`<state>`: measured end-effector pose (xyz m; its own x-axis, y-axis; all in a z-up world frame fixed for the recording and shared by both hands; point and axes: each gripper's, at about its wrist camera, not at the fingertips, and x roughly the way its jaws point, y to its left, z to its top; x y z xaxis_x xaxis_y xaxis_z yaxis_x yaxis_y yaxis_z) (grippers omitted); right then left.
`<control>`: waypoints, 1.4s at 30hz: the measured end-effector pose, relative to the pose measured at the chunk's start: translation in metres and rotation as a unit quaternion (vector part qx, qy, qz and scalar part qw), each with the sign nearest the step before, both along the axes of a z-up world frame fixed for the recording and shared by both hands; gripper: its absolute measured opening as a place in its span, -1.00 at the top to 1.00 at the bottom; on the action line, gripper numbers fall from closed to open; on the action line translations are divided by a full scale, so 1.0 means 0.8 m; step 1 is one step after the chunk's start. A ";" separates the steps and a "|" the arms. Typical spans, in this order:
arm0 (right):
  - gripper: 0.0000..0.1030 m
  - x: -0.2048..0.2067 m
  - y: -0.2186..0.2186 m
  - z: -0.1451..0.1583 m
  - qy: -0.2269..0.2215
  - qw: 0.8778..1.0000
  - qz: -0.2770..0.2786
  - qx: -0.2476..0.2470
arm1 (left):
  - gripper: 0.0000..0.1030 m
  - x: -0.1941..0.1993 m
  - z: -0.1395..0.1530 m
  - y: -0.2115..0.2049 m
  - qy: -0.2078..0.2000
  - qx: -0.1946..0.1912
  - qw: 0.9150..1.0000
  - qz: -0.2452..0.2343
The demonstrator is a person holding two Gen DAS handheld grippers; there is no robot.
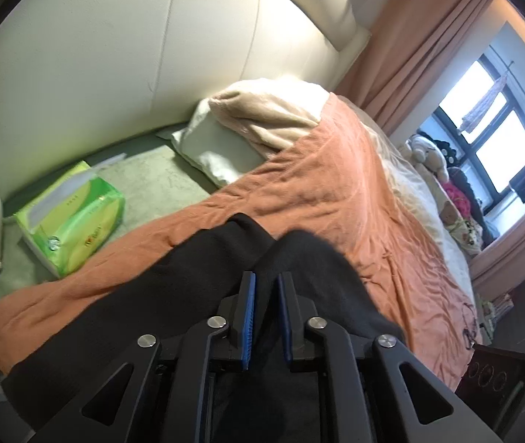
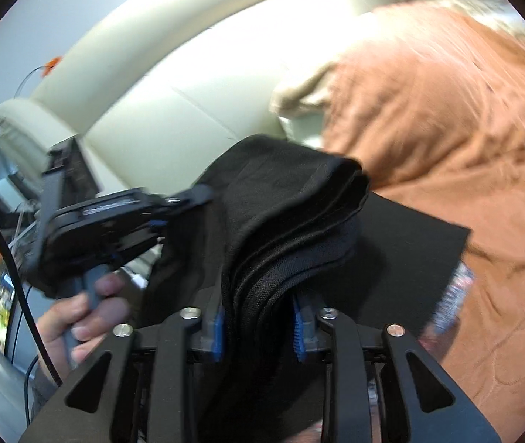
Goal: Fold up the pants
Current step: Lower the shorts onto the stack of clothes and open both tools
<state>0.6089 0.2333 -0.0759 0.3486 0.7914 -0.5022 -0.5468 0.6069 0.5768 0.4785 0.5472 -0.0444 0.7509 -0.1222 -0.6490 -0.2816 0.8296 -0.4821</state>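
Note:
The black pants (image 1: 299, 258) lie folded on the orange blanket (image 1: 336, 192). My left gripper (image 1: 266, 277) hovers over them, its blue pads (image 1: 246, 317) a narrow gap apart with only dark cloth showing behind the gap. In the right wrist view a thick stack of folded black pants (image 2: 292, 214) fills the space between my right gripper's (image 2: 258, 317) blue pads (image 2: 299, 332) and touches both. A lower layer of the pants (image 2: 410, 243) lies flat on the blanket (image 2: 447, 110). A hand (image 2: 77, 317) holds the left gripper (image 2: 192, 199) with its tips at the stack's left edge.
A green tissue pack (image 1: 74, 217) and a cream pillow (image 1: 218, 151) lie near the padded headboard (image 1: 114, 55). Stuffed toys (image 1: 428, 155) sit by the window (image 1: 491, 136) and curtain (image 1: 428, 55). A dark box (image 1: 495, 373) stands at the bed's lower right. A plastic packet (image 2: 454, 299) peeks out beside the pants.

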 end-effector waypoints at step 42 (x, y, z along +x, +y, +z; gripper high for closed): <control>0.55 0.039 -0.006 0.007 -0.113 0.973 0.128 -0.155 | 0.26 -0.122 -0.048 -0.061 0.040 0.037 0.998 0.040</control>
